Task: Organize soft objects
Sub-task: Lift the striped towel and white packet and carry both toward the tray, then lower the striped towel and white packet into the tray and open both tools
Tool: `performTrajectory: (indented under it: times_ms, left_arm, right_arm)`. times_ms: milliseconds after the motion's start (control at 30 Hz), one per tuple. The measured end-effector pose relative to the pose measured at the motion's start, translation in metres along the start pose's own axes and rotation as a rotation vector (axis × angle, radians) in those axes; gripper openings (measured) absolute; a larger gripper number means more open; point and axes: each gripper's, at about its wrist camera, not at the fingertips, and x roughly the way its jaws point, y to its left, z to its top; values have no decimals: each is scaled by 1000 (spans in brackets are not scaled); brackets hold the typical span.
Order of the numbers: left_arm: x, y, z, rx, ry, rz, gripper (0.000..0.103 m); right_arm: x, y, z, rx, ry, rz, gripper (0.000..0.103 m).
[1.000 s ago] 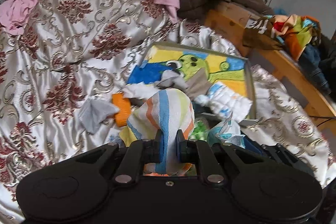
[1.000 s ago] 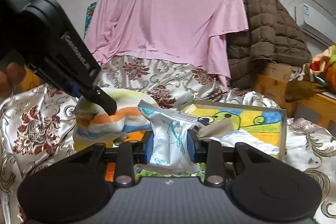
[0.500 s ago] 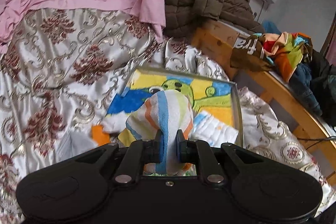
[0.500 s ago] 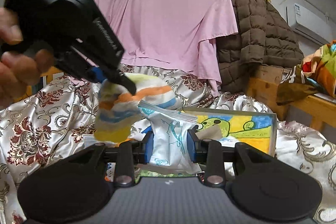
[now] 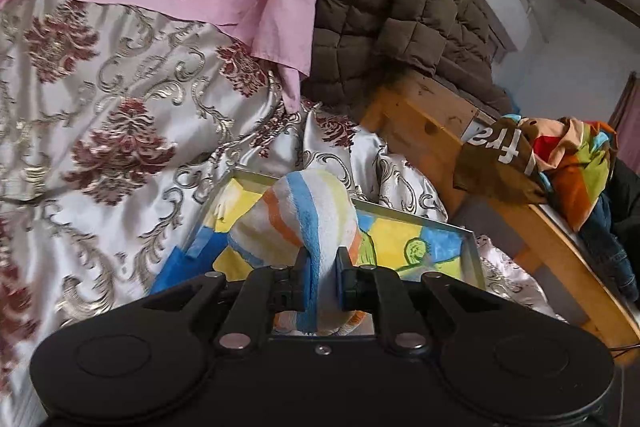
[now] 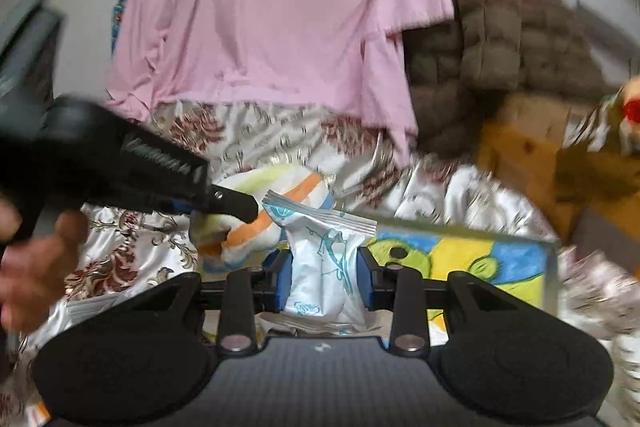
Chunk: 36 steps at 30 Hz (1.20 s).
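Left wrist view: your left claw (image 5: 323, 269) is pinched tight on the striped towel (image 5: 298, 223), over the tray (image 5: 468, 255) at 12 o'clock. The towel is soft and light, so hold it by a thick fold. Your right claw (image 6: 323, 277) squeezes a white packet (image 6: 324, 267); it looks slippery.

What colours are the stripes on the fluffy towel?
The towel has blue, orange and pale yellow-green stripes on white. It shows best in the left wrist view.
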Motion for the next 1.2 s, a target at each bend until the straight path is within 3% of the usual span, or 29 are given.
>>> performTrajectory:
  times_ms: [267,433,567,833,967,1200]
  left_arm:
    - [44,46,-25,-76,59,38,12]
    - [63,65,-37,-79,134,130,12]
    - [68,72,-44,-84,166,145,13]
    - [65,63,-47,-40,183,170,18]
    - [58,62,-44,-63,163,181,22]
    - [47,60,-42,-74,139,194,34]
  right_arm:
    - [74,-25,-3,152,180,45,37]
    - [91,-24,-4,129,234,22,37]
    - [100,-13,-2,88,281,-6,37]
    - [97,7,-6,-53,284,-64,44]
    - [90,9,-4,-65,276,-70,51]
    - [74,5,-2,-68,256,-75,54]
